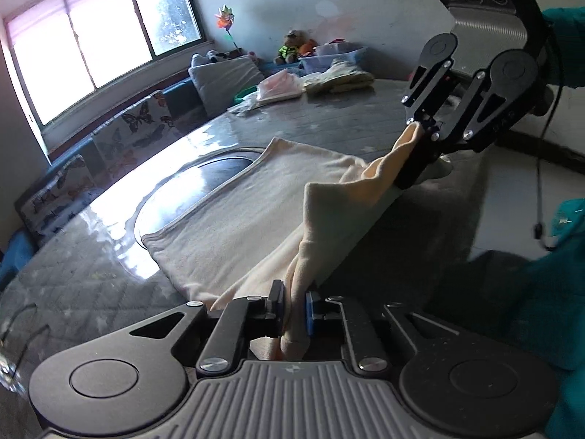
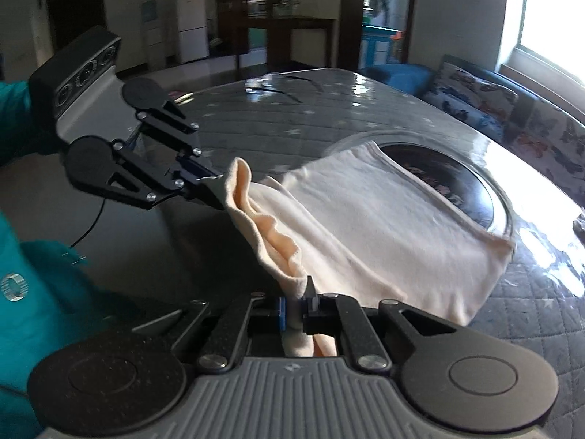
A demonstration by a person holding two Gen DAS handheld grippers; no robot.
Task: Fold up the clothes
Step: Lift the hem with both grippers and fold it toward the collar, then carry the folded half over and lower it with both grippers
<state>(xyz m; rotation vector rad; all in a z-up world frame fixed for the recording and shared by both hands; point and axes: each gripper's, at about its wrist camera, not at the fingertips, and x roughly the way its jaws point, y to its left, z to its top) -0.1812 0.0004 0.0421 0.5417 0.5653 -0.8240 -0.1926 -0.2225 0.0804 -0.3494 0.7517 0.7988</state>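
In the left wrist view my left gripper is closed on one corner of the cream garment, and my right gripper pinches the other corner above the table; the rest of the cloth lies flat over the round glass inset. In the right wrist view my right gripper clamps the bunched hem; the edge between both grips sags, so I think a thin corner can slip out and the fold becomes crooked.
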